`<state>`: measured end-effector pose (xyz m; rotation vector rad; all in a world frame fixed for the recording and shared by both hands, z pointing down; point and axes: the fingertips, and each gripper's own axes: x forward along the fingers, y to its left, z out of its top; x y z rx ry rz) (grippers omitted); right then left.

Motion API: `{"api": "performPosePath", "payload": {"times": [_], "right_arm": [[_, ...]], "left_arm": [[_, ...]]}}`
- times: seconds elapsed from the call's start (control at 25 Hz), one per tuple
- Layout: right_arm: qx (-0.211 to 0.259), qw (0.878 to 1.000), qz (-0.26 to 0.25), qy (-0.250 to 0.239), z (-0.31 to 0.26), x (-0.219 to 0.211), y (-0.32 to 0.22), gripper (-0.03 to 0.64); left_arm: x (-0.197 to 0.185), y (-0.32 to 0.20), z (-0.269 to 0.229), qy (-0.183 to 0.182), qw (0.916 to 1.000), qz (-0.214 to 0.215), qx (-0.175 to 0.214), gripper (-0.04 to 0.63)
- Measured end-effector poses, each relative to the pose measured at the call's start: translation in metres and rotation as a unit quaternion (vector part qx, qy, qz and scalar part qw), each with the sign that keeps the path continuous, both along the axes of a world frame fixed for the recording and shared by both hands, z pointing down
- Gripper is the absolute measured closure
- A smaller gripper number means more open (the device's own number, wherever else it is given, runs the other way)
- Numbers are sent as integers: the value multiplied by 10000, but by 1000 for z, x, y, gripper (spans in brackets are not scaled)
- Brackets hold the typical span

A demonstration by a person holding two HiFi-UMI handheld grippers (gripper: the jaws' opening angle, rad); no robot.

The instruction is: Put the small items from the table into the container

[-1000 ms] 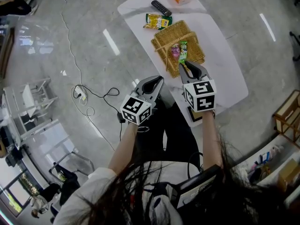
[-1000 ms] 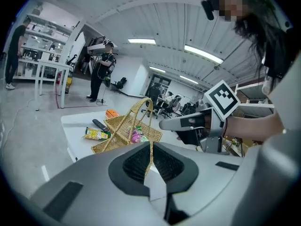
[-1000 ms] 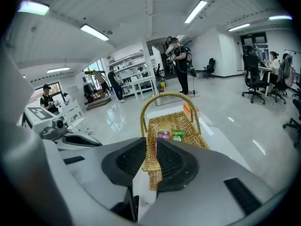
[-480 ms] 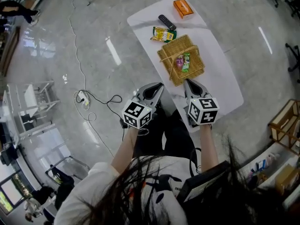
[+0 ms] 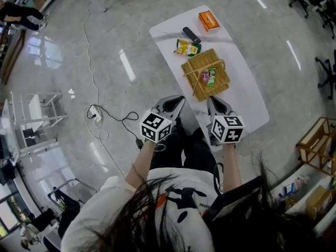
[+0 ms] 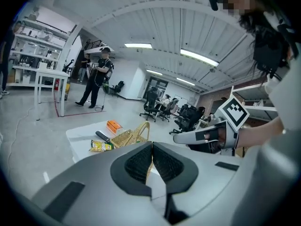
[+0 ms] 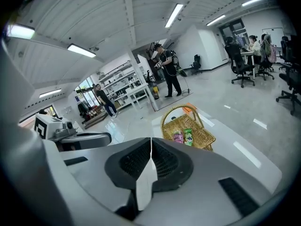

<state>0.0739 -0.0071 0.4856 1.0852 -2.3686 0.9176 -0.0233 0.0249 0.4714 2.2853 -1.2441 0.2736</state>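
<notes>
Two in, three left.
Woven straw basket (image 5: 223,79) holds a pink packet (image 5: 204,77) and green packet (image 5: 211,76); yellow snack bag (image 5: 187,47), black remote (image 5: 191,34), orange box (image 5: 208,20) wait at its 11 o'clock. Left gripper (image 5: 179,99) and right gripper (image 5: 212,101): squeezed shut, empty.

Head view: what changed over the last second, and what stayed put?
The right gripper drew back from the basket toward the person and shut its jaws, empty. The green packet it had hovered over lies inside, beside the pink one. The left gripper stayed shut and empty. The yellow packet, remote and orange box stayed on the table.
</notes>
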Motion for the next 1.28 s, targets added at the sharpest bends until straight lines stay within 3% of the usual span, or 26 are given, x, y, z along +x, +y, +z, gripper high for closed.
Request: {"api": "performPosePath", "payload": {"times": [0.4,0.88,1.28], "right_arm": [[11,9999,-40,127,-3,-30,4,595],[50,9998,-120,151,-1,-122,-7,595],[33,9992,-217,346,15,-164,-52,595]], "left_arm": [[-29,9,-3,-8,9999,102,55,586],[-98,5,-15,-107,9993,332,148,586],[-144,-30,-6,-56,9998,138,132,586]]}}
